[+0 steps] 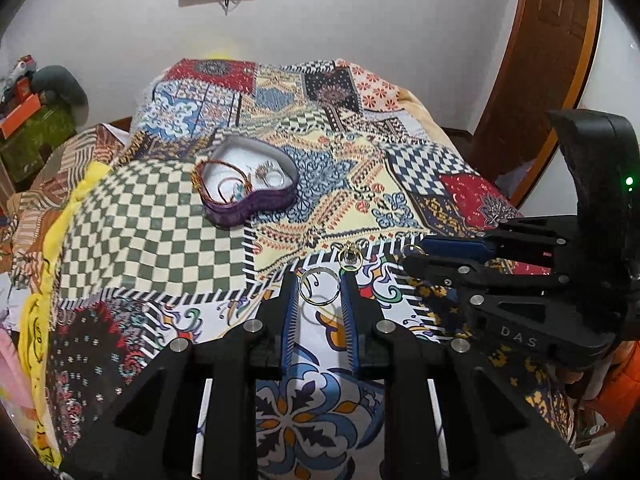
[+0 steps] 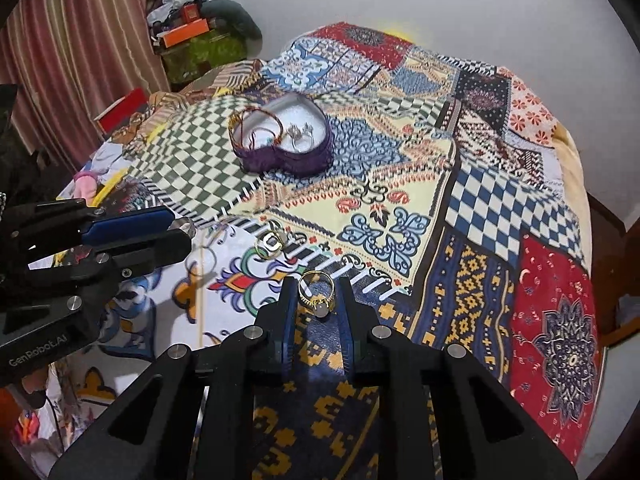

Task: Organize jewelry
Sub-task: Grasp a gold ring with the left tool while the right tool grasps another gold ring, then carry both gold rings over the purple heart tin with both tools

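A purple heart-shaped jewelry box [image 1: 248, 184] [image 2: 286, 140] sits on the patchwork bedspread and holds bracelets and silver rings. My left gripper [image 1: 319, 286] is shut on a thin silver ring [image 1: 319, 285], held just above the bedspread. It also shows from the side in the right wrist view [image 2: 184, 232]. My right gripper [image 2: 317, 294] is shut on a gold ring with a pale stone [image 2: 316, 294]; it shows in the left wrist view [image 1: 414, 254]. A small gold ring [image 1: 350, 259] [image 2: 270, 245] lies on the bedspread between the two grippers.
The patchwork bedspread [image 1: 152, 232] [image 2: 472, 200] covers the bed. A wooden door [image 1: 536, 60] stands at the right. Boxes and clutter [image 2: 192, 36] pile beside a striped curtain [image 2: 72, 52] at the far left. A white wall lies behind.
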Available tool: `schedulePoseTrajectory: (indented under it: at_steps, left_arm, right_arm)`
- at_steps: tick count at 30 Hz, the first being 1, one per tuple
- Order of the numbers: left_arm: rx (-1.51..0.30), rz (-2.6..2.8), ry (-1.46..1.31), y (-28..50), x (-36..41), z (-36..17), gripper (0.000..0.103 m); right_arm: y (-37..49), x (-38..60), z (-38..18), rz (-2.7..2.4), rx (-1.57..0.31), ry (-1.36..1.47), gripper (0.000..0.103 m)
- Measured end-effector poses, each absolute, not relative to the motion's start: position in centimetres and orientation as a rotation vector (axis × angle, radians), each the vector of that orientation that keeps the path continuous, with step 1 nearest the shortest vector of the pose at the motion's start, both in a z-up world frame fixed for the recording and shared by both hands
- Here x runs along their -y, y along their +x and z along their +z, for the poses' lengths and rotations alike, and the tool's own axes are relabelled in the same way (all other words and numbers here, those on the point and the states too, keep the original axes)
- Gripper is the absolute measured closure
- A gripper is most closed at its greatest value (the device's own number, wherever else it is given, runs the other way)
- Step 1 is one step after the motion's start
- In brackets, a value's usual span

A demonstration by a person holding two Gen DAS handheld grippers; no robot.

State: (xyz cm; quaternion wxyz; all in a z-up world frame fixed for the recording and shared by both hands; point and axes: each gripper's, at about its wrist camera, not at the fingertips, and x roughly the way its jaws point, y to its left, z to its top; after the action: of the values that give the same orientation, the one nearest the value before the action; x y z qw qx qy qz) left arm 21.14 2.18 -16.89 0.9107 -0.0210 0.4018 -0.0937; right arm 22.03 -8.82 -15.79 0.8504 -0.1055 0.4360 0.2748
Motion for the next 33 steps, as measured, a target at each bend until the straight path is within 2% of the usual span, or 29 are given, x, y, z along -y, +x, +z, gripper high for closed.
schedulePoseTrajectory:
  at_steps: [19,33]
  left_arm:
    - [-0.692,-0.126,-0.062,20.0,-5.6,-11.5,0.083]
    - [-0.659,-0.110,-0.060,23.7,-7.6,-11.2,0.083]
  right_arm:
    - [20.9,7.5,-7.2,0.572,-0.705,-0.144,0.086]
    - [23.8,5.5,-6.0,0.596,-0.665,-0.095,0.086]
